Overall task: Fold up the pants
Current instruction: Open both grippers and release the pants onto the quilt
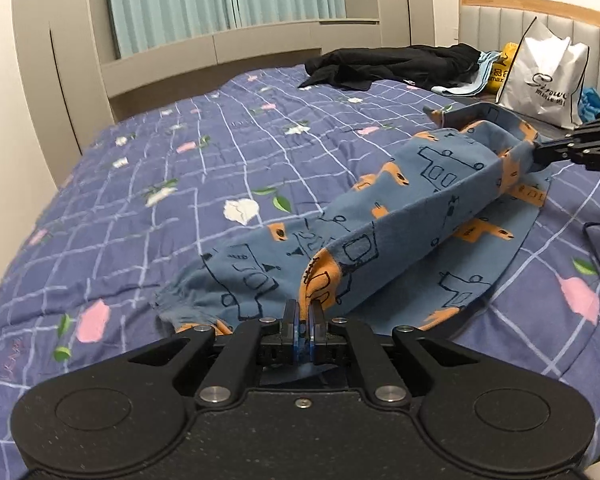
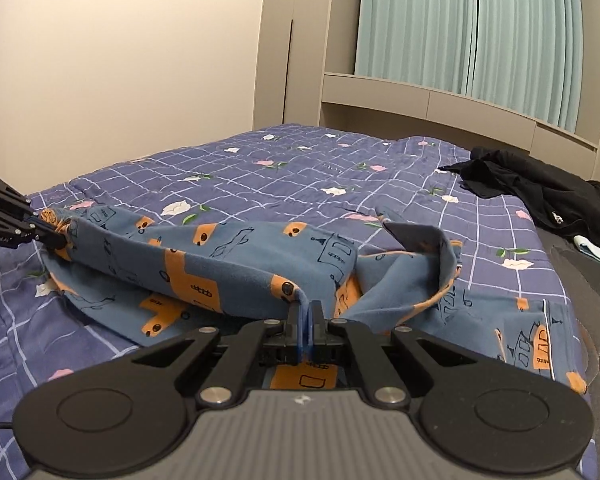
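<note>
Left wrist view shows the left gripper (image 1: 304, 308) with its jaws pressed tight on an edge of the blue cotton pants printed with orange and dark-outlined vehicles (image 1: 380, 232). From that pinch the cloth runs as a raised, sagging band across to the right gripper (image 1: 540, 152), seen at the right edge of the same view, whose jaws are likewise clamped on the far end of the fabric. Beneath the lifted band, more of the pants lies flat on the purple quilted bedspread with a pale grid and pink and white flowers (image 1: 140, 160).

Right wrist view gives the mirror of this: the right gripper (image 2: 306, 310) holds a fold of the pants (image 2: 236, 264) between closed jaws, and the left gripper (image 2: 50, 236) grips the other end at the left edge. Another part of the garment stands up in a loose curl to the right of the right gripper.

Farther back on the bed lie a crumpled black garment (image 1: 392, 66) and a white paper shopping bag with dark lettering (image 1: 544, 76), both well apart from the pants. Pale green curtains (image 2: 472, 28) hang behind.
</note>
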Demonstrator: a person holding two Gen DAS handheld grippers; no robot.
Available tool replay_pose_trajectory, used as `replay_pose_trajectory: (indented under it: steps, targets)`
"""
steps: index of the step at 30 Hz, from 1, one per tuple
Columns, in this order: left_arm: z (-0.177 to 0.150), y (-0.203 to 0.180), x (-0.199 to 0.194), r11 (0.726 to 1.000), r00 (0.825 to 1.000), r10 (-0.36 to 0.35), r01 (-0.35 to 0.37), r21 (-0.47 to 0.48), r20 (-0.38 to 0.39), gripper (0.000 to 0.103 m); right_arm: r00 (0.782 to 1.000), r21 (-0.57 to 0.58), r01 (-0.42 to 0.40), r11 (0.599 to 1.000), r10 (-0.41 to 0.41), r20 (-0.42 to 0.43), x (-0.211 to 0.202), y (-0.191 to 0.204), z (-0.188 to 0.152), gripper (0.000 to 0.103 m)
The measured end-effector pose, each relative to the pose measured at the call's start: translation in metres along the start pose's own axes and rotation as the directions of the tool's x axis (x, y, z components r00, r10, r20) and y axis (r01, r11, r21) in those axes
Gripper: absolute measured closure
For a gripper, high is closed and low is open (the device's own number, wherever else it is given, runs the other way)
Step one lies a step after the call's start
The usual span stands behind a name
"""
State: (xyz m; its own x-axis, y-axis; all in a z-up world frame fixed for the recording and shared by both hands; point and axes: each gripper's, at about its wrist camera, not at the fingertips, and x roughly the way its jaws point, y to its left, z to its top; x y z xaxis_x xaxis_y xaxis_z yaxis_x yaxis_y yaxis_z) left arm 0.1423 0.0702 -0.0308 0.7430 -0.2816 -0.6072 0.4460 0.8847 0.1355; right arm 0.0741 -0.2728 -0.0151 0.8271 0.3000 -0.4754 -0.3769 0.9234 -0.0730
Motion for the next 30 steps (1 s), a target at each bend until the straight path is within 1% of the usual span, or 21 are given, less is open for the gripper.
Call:
replay_pose_trajectory:
  steps: [3, 5, 7, 9, 10, 11, 12, 13, 14, 15, 16, 18, 19, 20, 21, 22, 23, 26, 27, 28, 30]
  targets:
    - [-0.005, -0.002, 0.005, 1.000, 1.000, -0.003, 0.003, 0.004, -0.017, 0.098, 1.000, -0.018, 0.002, 1.000, -0.002, -0.009, -0.002, 0.007, -0.004, 0.100]
    - [-0.010, -0.002, 0.008, 1.000, 1.000, -0.009, 0.008, -0.021, -0.030, 0.092, 0.999, -0.030, 0.004, 1.000, -0.005, -0.032, 0.002, 0.010, -0.010, 0.100]
    - [-0.012, -0.002, 0.007, 0.998, 0.999, -0.018, 0.016, -0.067, -0.028, 0.088, 0.998, -0.024, 0.004, 1.000, -0.005, -0.057, 0.006, 0.011, -0.017, 0.100]
    - [-0.013, 0.002, 0.003, 0.991, 1.000, -0.024, 0.021, -0.135, -0.017, 0.079, 0.997, -0.017, 0.006, 1.000, -0.008, -0.072, 0.007, 0.011, -0.020, 0.098]
    - [-0.014, 0.003, 0.001, 0.987, 1.000, -0.027, 0.025, -0.159, -0.011, 0.069, 0.997, -0.015, 0.006, 1.000, -0.007, -0.076, 0.006, 0.011, -0.020, 0.096]
    - [-0.014, 0.005, -0.002, 0.981, 1.000, -0.026, 0.026, -0.192, 0.004, 0.058, 0.997, -0.009, 0.005, 1.000, -0.006, -0.076, 0.005, 0.010, -0.021, 0.091]
    - [-0.015, 0.005, -0.005, 0.977, 1.000, -0.018, 0.020, -0.214, 0.012, 0.052, 0.997, -0.003, 0.006, 1.000, -0.006, -0.073, 0.003, 0.009, -0.020, 0.080]
    - [-0.016, 0.007, -0.008, 0.970, 1.000, -0.007, 0.013, -0.244, 0.024, 0.043, 0.997, 0.008, 0.008, 1.000, -0.007, -0.071, 0.001, 0.006, -0.020, 0.072]
    - [-0.016, 0.010, -0.011, 0.962, 0.999, 0.000, 0.009, -0.274, 0.033, 0.038, 0.997, 0.022, 0.011, 1.000, -0.009, -0.070, -0.001, 0.003, -0.020, 0.057]
    - [-0.017, 0.012, -0.014, 0.953, 0.999, 0.010, 0.002, -0.303, 0.038, 0.035, 0.998, 0.049, 0.015, 0.999, -0.012, -0.067, -0.005, -0.001, -0.020, 0.046]
    - [-0.018, 0.014, -0.017, 0.945, 0.999, 0.023, -0.008, -0.327, 0.041, 0.032, 0.998, 0.084, 0.018, 0.996, -0.013, -0.060, -0.009, -0.007, -0.021, 0.043]
    - [-0.021, 0.023, -0.020, 0.918, 0.998, 0.048, -0.027, -0.395, 0.043, 0.029, 0.998, 0.159, 0.030, 0.987, -0.022, -0.050, -0.019, -0.019, -0.023, 0.032]
    - [-0.022, 0.027, -0.021, 0.907, 0.997, 0.062, -0.038, -0.420, 0.043, 0.025, 0.998, 0.203, 0.042, 0.978, -0.033, -0.047, -0.024, -0.026, -0.026, 0.029]
    - [-0.024, 0.032, -0.022, 0.891, 0.996, 0.083, -0.055, -0.451, 0.043, 0.020, 0.998, 0.235, 0.050, 0.971, -0.041, -0.044, -0.028, -0.032, -0.028, 0.022]
    - [-0.026, 0.037, -0.023, 0.873, 0.993, 0.107, -0.074, -0.482, 0.041, 0.019, 0.998, 0.274, 0.057, 0.960, -0.048, -0.040, -0.033, -0.037, -0.031, 0.017]
    - [-0.028, 0.042, -0.023, 0.852, 0.991, 0.127, -0.089, -0.516, 0.038, 0.017, 0.998, 0.306, 0.059, 0.950, -0.050, -0.038, -0.038, -0.041, -0.035, 0.014]
    - [-0.030, 0.048, -0.023, 0.829, 0.991, 0.130, -0.088, -0.552, 0.037, 0.017, 0.998, 0.326, 0.061, 0.943, -0.052, -0.036, -0.041, -0.045, -0.038, 0.011]
    - [-0.035, 0.061, -0.019, 0.774, 0.993, 0.116, -0.070, -0.630, 0.033, 0.017, 0.998, 0.352, 0.062, 0.934, -0.055, -0.030, -0.049, -0.048, -0.043, 0.005]
    - [-0.036, 0.064, -0.016, 0.762, 0.993, 0.110, -0.065, -0.644, 0.030, 0.017, 0.998, 0.345, 0.064, 0.936, -0.058, -0.028, -0.049, -0.045, -0.043, 0.004]
    - [-0.038, 0.067, -0.012, 0.748, 0.994, 0.107, -0.065, -0.660, 0.023, 0.019, 0.998, 0.334, 0.064, 0.941, -0.059, -0.025, -0.050, -0.043, -0.043, 0.004]
    - [-0.041, 0.071, -0.003, 0.718, 0.996, 0.086, -0.057, -0.694, 0.008, 0.026, 0.999, 0.313, 0.051, 0.948, -0.047, -0.020, -0.046, -0.035, -0.038, 0.003]
